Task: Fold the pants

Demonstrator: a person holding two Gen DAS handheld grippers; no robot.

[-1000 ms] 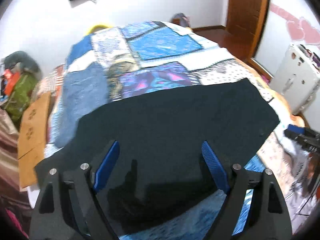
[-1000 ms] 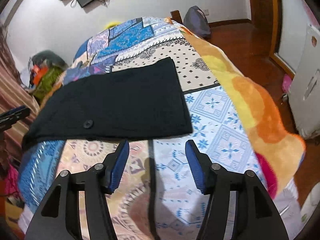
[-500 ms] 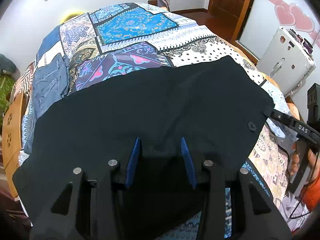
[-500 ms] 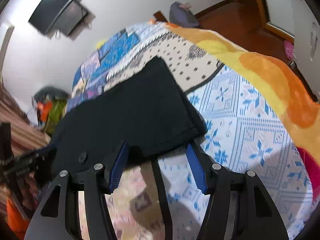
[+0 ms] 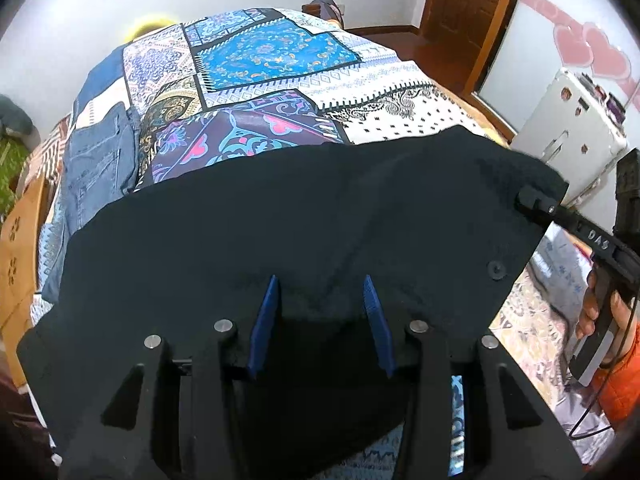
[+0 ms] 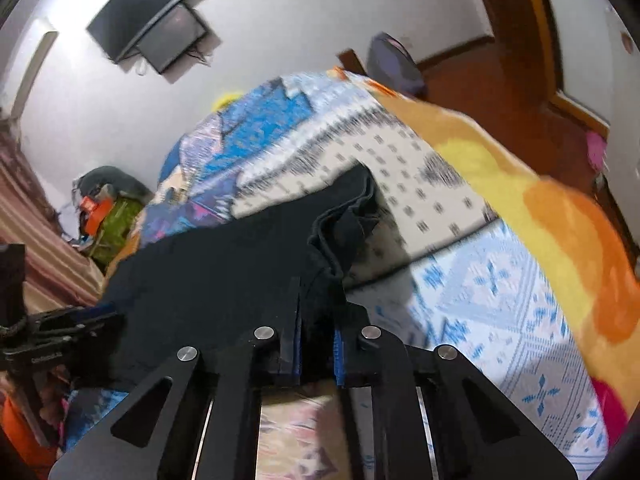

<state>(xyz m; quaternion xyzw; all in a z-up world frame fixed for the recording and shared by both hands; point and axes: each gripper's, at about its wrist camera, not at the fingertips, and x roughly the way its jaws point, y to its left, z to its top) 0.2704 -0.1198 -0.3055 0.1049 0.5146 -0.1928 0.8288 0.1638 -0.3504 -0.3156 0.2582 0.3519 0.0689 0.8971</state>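
Note:
Black pants (image 5: 320,208) lie spread across the patchwork quilt (image 5: 272,52) on the bed. My left gripper (image 5: 320,284) points steeply down at their near edge, and its blue pads pinch a bunched fold of the cloth. My right gripper (image 6: 318,292) is shut on the pants (image 6: 220,272) at their right corner, and the hem (image 6: 344,216) lifts off the bed in folds. In the left wrist view the right gripper (image 5: 528,200) shows at that corner, held by a person's hand (image 5: 596,308). The left gripper (image 6: 80,320) appears at the left of the right wrist view.
Blue jeans (image 5: 96,160) lie on the bed's left side beside a cardboard box (image 5: 16,248). A white cabinet (image 5: 568,136) and a wooden door (image 5: 472,8) stand to the right. On the far wall hangs a screen (image 6: 152,36), with a clothes pile (image 6: 108,208) below it.
My left jaws narrowed from wide apart onto a fold of the pants. My right gripper moved up to the pants' corner, closed on it and raised it.

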